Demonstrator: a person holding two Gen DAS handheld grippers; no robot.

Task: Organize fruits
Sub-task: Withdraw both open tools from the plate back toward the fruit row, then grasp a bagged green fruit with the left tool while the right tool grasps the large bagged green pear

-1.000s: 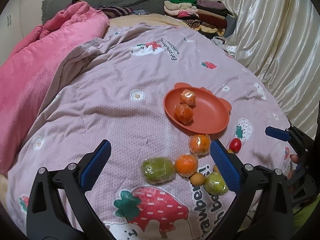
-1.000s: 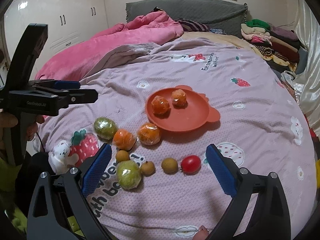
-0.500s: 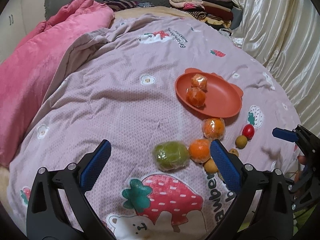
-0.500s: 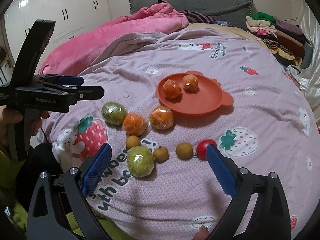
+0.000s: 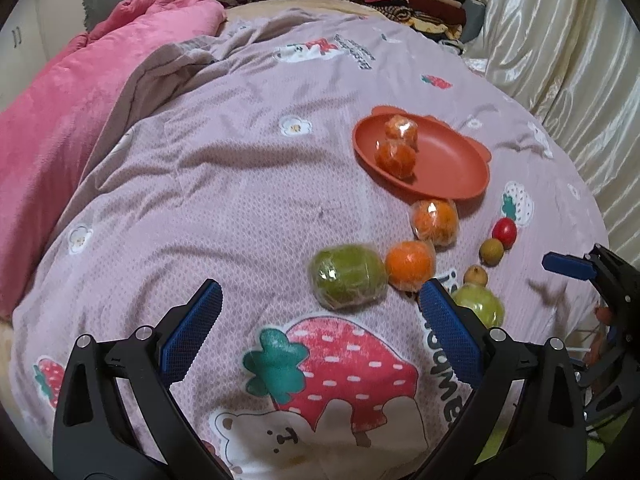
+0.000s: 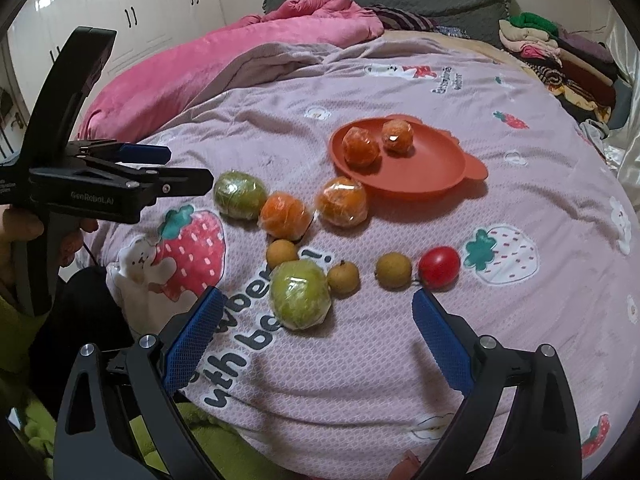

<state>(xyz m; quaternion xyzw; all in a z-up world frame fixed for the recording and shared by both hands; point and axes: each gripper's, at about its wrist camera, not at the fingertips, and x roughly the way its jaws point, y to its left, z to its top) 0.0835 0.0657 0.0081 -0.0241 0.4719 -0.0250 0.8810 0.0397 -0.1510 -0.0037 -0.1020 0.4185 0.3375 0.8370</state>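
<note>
Both my grippers hang spread wide and empty over fruit scattered on a pink strawberry-print quilt point(image 6: 400, 80).

My left gripper point(image 5: 316, 320) hovers near a wrapped green fruit point(image 5: 347, 276), jaws far apart, holding nothing; my right gripper point(image 6: 316, 322) gapes above a second wrapped green fruit point(image 6: 300, 300). Two wrapped oranges point(image 6: 362, 147) sit on the orange plate point(image 6: 432, 172), two more point(image 6: 285, 216) lie on the quilt just beside its near rim, touching each other. Three small brown fruits point(image 6: 393, 271) and a red tomato point(image 6: 439, 268) lie near the front edge.
</note>
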